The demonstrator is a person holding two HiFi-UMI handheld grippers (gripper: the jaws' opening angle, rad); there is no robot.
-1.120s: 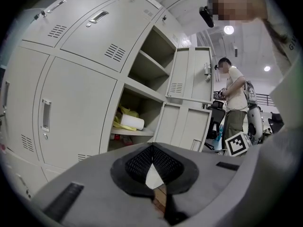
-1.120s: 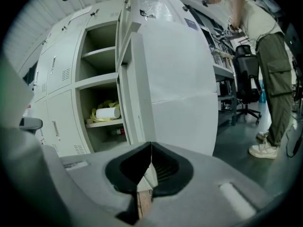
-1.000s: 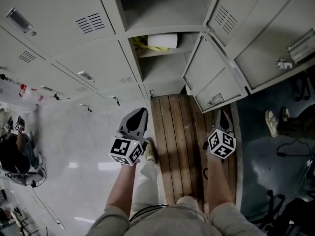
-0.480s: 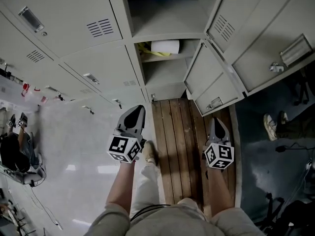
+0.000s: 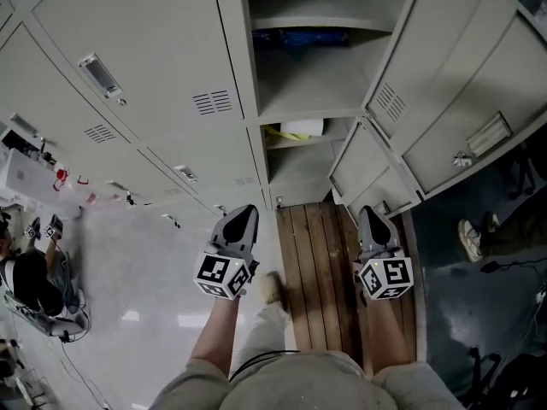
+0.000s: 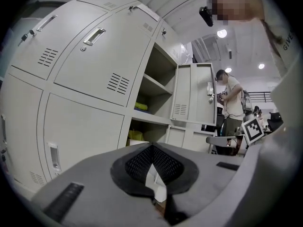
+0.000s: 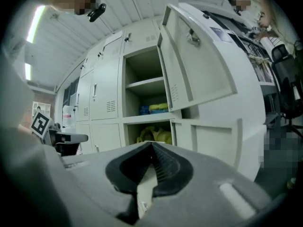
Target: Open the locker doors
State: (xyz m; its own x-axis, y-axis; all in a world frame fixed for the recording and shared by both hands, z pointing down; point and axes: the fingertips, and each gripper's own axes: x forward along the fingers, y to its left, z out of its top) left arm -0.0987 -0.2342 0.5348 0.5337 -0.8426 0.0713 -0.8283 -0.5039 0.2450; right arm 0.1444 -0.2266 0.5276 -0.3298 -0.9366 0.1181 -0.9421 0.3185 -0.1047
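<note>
Both were pinched shut on nothing: the left gripper point(image 5: 242, 214) and the right gripper point(image 5: 369, 216), their ribbed black pads point(image 7: 164, 167) meeting at a point. Straight ahead, flat grey metal locker doors point(image 5: 444, 92) with slotted vents hung open on the right, and the closed doors point(image 5: 145, 67) sat to the left.

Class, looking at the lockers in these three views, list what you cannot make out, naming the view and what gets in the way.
Head view: blue item in the upper open compartment, too shaded to identify.
Head view: yellow thing beside the white roll, mostly hidden by the shelf above.
Left gripper view: lowest open compartment, blocked by the left gripper's own body.
</note>
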